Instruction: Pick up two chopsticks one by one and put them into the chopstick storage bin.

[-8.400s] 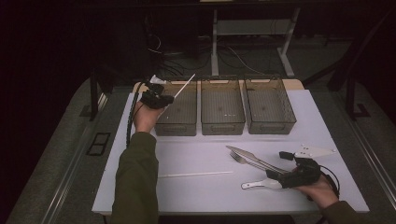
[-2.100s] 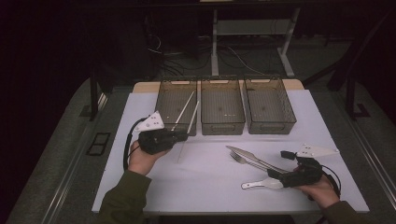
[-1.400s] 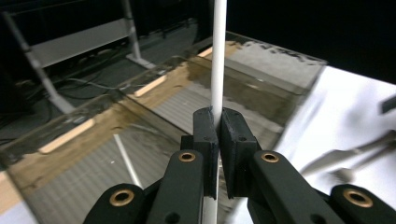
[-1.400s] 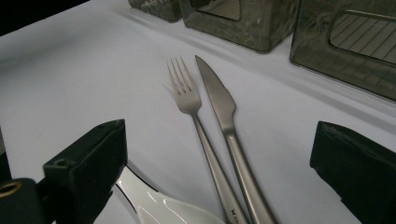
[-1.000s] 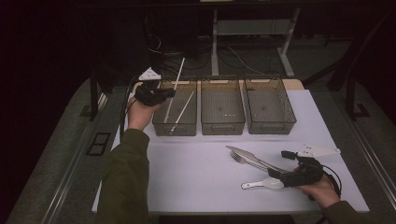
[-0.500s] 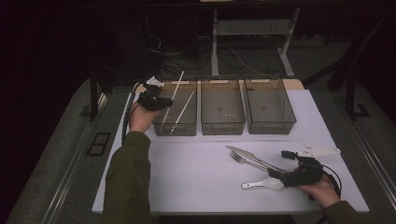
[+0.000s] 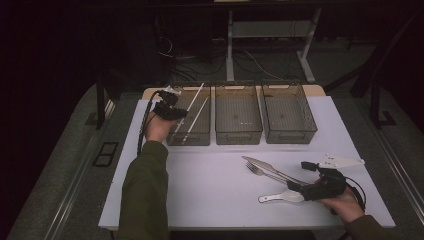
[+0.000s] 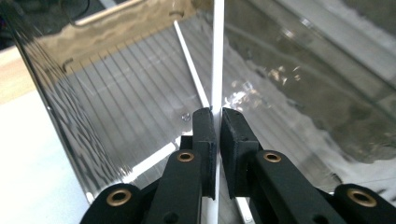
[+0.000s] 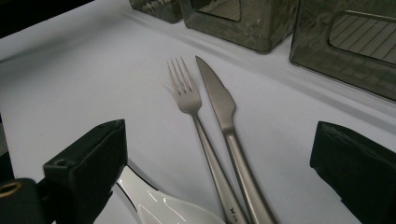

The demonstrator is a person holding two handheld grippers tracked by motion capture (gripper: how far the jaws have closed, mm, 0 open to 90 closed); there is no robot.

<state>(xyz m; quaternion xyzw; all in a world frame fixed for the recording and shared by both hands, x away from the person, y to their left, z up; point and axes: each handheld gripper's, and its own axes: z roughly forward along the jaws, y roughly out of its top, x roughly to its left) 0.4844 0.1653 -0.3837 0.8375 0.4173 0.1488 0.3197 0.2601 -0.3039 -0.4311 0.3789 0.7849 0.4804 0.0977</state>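
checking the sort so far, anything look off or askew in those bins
Nothing looks spilled or damaged. One white chopstick lies in the left bin; the left gripper holds a second chopstick tilted over it, not yet laid down. The other bins look empty.

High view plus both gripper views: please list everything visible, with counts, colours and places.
Smoky clear plastic bins: three, in a row at the table's far edge.
Thin white chopsticks: two; one lying in the left bin, one gripped above it.
Steel fork: one, silver, front right.
Steel knife: one, silver, beside the fork.
White ceramic spoon: one, at the right tongs.
White table: one.
Left tongs: black, shut on the chopstick.
Right tongs: black, open.
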